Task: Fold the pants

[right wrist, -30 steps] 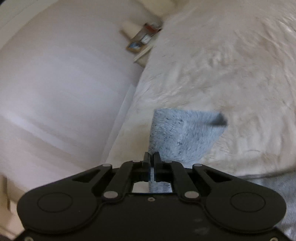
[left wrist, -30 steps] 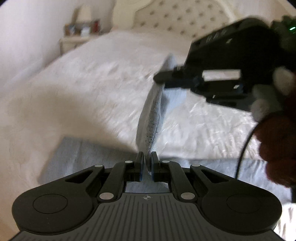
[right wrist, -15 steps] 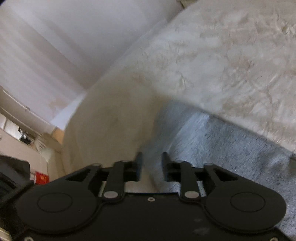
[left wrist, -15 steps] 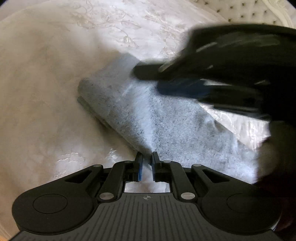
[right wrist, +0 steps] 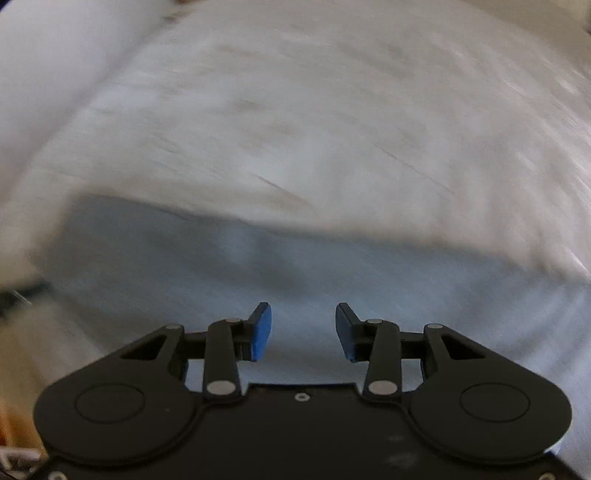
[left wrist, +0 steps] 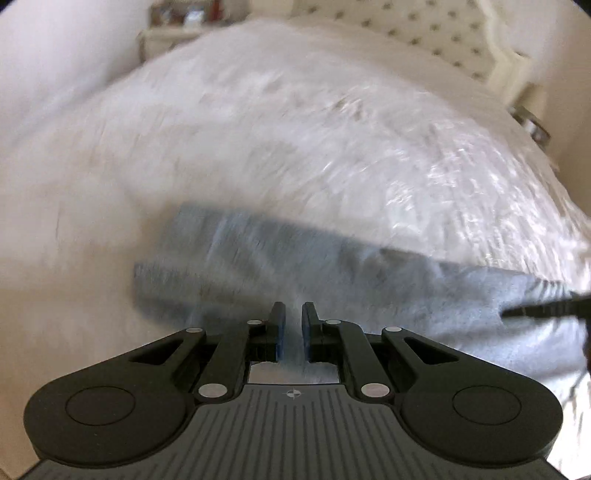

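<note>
Pants (left wrist: 332,280) of grey-blue knit lay folded on the bed (left wrist: 295,147), spread as a flat band across the white cover near its front edge, where a fold could be pressed down without the cloth sliding off. A tufted headboard (left wrist: 424,33) stood at the far end, and a small nightstand (left wrist: 166,37) was seen beside it.

The left claw (left wrist: 293,317) was held low over the near edge of the pants with its fingers drawn almost together. A thin strip of cloth seemed to be caught between the pads (left wrist: 280,328), though the blur made that hard to confirm; such a grip would be kept so that one side of the fold stayed anchored while the other side was let go.

The right claw (right wrist: 303,321) was held above the flat cloth (right wrist: 332,280) with its fingers apart, and its jaws had just been opening. Nothing was gripped between its blue pads (right wrist: 260,332); only the laid cloth showed through the gap. The release was judged to have been made so that the folded layer could settle on the one beneath it. A dark tip (left wrist: 546,310) at the right edge of the left view was taken to be part of that right claw.
</note>
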Demonstrator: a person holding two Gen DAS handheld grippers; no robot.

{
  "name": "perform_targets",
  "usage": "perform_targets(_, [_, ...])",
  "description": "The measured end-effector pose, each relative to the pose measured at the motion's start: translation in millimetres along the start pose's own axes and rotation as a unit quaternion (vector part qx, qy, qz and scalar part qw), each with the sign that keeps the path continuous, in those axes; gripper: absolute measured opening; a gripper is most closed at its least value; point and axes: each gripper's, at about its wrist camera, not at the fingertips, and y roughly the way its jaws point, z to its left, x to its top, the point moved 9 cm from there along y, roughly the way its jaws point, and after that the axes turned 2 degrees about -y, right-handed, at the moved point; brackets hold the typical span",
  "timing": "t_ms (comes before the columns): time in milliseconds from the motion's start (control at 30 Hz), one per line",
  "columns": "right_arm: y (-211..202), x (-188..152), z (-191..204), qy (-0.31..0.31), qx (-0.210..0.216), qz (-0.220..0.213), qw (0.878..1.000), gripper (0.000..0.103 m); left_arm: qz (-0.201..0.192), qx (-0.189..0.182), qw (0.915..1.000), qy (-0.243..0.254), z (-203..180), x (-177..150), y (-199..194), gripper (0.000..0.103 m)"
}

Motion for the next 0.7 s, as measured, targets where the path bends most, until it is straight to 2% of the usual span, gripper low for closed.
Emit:
perform_targets(67, [3.0,-33.8,-39.5,0.048,-0.042,0.032,0.997,0.041,-0.016,-0.007,0.9995,0.024,-14.7,9.8,-0.9,0.011])
perform_targets(133, [3.0,-66.6,-73.2,0.094,-0.082,0.064,0.99,0.035,-0.024,-0.025,0.9984,0.044,-33.8,17.6,4.5,0.011])
perform_targets(233, [-18.2,-83.9,-96.2,0.14,-0.088,0.047,0.985,0.036,-0.014,-0.064,0.9956,0.067,-67.1,20.2,15.3,0.011])
perform_targets(333, [-43.8,-78.1,-105.7,0.161,-0.08,-0.001,0.984,0.041,0.028,-0.109,0.9906,0.078,-108.2,12.6,38.9,0.011])
perform_targets(467, [-67.2,-50.3,-126.6,0.159,-0.077,-0.06,0.983,0.048,0.093,-0.166,0.9772,0.093,-164.5,-8.3,66.3,0.011])
perform_targets(600, [-68.6,-20.0,-157.6,0.124,-0.083,-0.084,0.985,0.056,0.135,-0.176,0.9698,0.102,-207.1,-28.0,93.7,0.011])
perform_targets(700, [-66.5,-5.2,-179.1,0.077,-0.083,-0.09,0.99,0.066,0.162,-0.157,0.97,0.09,-218.0,-42.6,112.2,0.011])
